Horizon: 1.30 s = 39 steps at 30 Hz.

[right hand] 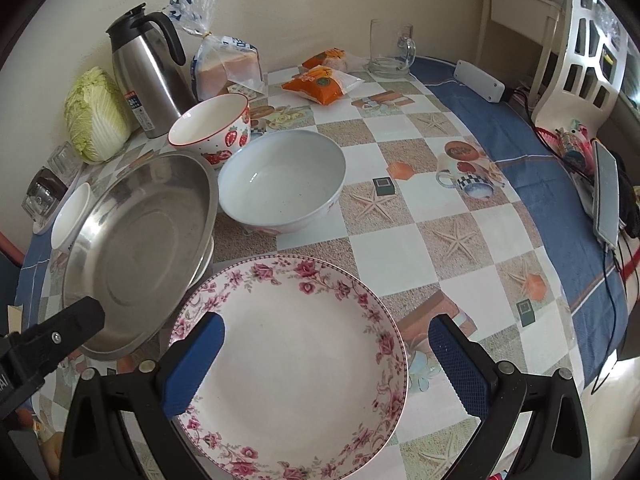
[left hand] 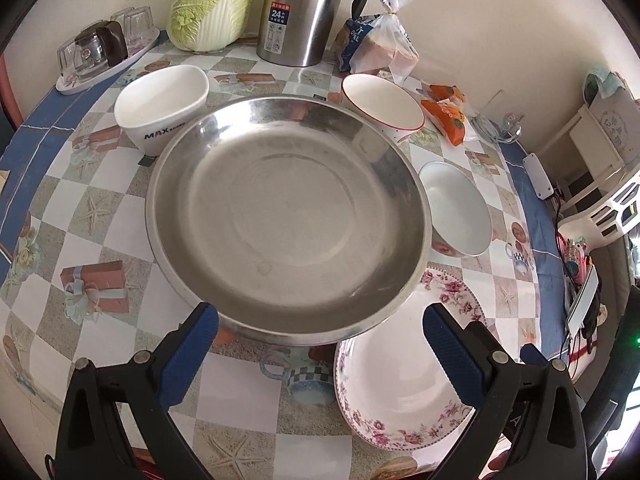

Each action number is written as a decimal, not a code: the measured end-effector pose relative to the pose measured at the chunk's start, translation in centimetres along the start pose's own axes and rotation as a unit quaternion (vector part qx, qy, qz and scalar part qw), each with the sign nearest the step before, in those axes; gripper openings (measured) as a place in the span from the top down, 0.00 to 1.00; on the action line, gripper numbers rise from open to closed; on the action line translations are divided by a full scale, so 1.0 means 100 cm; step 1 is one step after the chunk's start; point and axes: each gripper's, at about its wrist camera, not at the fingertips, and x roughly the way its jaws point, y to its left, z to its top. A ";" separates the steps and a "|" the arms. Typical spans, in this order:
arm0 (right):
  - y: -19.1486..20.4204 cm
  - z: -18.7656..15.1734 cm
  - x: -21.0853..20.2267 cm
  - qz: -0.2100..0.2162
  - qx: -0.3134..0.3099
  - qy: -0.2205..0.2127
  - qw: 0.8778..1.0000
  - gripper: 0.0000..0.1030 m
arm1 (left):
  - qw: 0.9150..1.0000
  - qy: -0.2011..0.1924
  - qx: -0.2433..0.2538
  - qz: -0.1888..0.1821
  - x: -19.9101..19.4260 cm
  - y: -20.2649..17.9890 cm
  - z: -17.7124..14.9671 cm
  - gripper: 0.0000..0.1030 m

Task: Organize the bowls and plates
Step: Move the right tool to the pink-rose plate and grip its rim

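The steel pan sat at the middle of the table, its near rim just ahead of your left gripper, whose jaws stood spread wide and held nothing. In the right wrist view the pan appeared tilted, its far edge seemingly riding on something white beneath; what that was could not be made out. Judged thin, stiff, light and slick, it should be taken at the near rim, one finger over and one under.

The flowered plate lay at the near edge, just right of the pan, with the pan's rim appearing to overlap it in the left wrist view. Your right gripper hung over it, jaws apart and empty. Being glazed china, it was judged heavier, slippery and liable to chip; grip at the rim only.

Three bowls ringed the pan: a white square bowl at far left, a strawberry bowl behind, and a pale bowl at right, close against the pan. All were judged breakable.

Behind stood a kettle, cabbage, bagged bread, orange packets, a glass mug and a tray of glasses. Lifting the pan risked knocking the crowded bowls.
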 end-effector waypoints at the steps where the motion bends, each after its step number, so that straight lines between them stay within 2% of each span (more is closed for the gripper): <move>1: -0.002 0.000 0.001 -0.002 0.004 0.003 1.000 0.00 | 1.000 0.004 -0.005 -0.003 0.001 0.000 -0.002 0.01; 7: -0.022 -0.004 0.011 0.005 0.046 0.023 0.999 0.00 | 0.999 0.035 -0.012 -0.026 0.015 -0.005 -0.011 0.01; 14: -0.034 -0.008 0.028 0.016 0.069 0.057 0.996 0.00 | 0.999 0.039 0.018 -0.010 0.021 -0.021 -0.015 0.01; 20: -0.042 -0.009 0.038 0.008 0.077 0.074 0.994 0.00 | 0.997 0.070 -0.014 -0.041 0.030 -0.019 -0.021 0.01; 27: -0.044 -0.011 0.046 0.017 0.078 0.090 0.993 0.00 | 0.996 0.093 -0.010 -0.011 0.048 -0.021 -0.025 0.01; 31: -0.047 -0.011 0.050 0.029 0.090 0.097 0.991 0.00 | 0.994 0.112 -0.006 -0.012 0.057 -0.025 -0.027 0.01; 33: -0.050 -0.012 0.052 0.034 0.105 0.102 0.989 0.03 | 0.993 0.116 -0.005 -0.009 0.060 -0.026 -0.026 0.01; 35: -0.058 -0.012 0.054 0.043 0.121 0.101 0.987 0.15 | 0.993 0.119 -0.007 0.001 0.063 -0.026 -0.025 0.01; 39: -0.063 -0.011 0.055 0.058 0.137 0.099 0.984 0.30 | 0.991 0.132 -0.021 0.003 0.071 -0.023 -0.025 0.01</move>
